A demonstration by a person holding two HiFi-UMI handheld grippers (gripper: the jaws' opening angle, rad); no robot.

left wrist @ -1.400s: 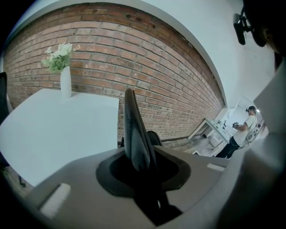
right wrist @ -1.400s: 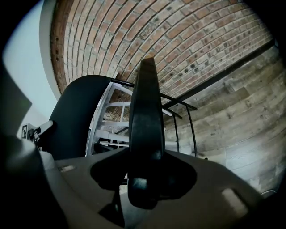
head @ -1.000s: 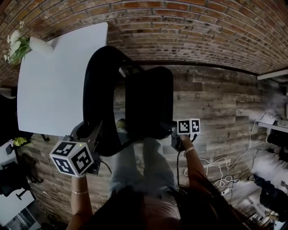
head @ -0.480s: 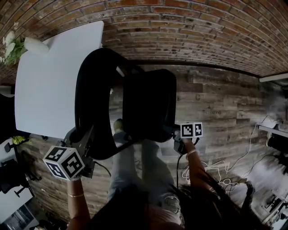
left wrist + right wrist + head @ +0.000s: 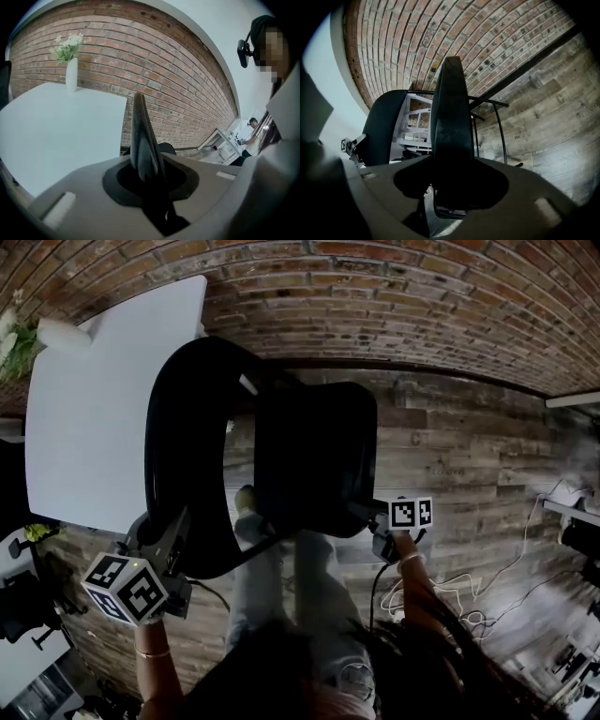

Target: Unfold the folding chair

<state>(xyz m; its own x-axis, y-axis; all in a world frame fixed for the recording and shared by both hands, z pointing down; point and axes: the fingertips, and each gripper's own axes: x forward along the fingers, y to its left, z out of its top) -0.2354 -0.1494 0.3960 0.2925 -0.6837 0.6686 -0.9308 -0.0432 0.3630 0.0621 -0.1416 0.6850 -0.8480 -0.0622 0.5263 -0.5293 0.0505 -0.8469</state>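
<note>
Left jaws: clamped on the thin black edge of the backrest (image 5: 143,136), which stands up between them. They have just been closing on it.
Right jaws: clamped on the dark edge of the seat (image 5: 447,117), which runs straight up through the gap between them.
Left gripper (image 5: 146,171): in the head view its marker cube sits low on the left. The gripper reaches up to the lower end of the curved backrest.
Right gripper (image 5: 450,183): in the head view its marker cube sits just right of the seat's near corner, with the person's forearm trailing back from it.
Folding chair (image 5: 309,456): all black, held on both sides right in front of the person. The backrest loops round on the left and the seat panel is in the middle. The two are spread apart, and floor shows in the gap between them.
Chair frame (image 5: 500,131): thin dark metal rods, seen beyond the seat in the right gripper view.
Person's legs (image 5: 281,587): in pale trousers, showing under the chair's near edge.
Table (image 5: 103,409): white, just to the left of the chair. In the head view the backrest overlaps its edge.
Vase (image 5: 71,75): white, upright on the far side of the table, holding pale flowers (image 5: 68,44).
Brick wall (image 5: 375,296): red-brown, running behind the chair and table.
Floor (image 5: 469,456): wooden planks.
Cables (image 5: 487,587): white, lying loose on the floor to the right, well apart from the chair.
</note>
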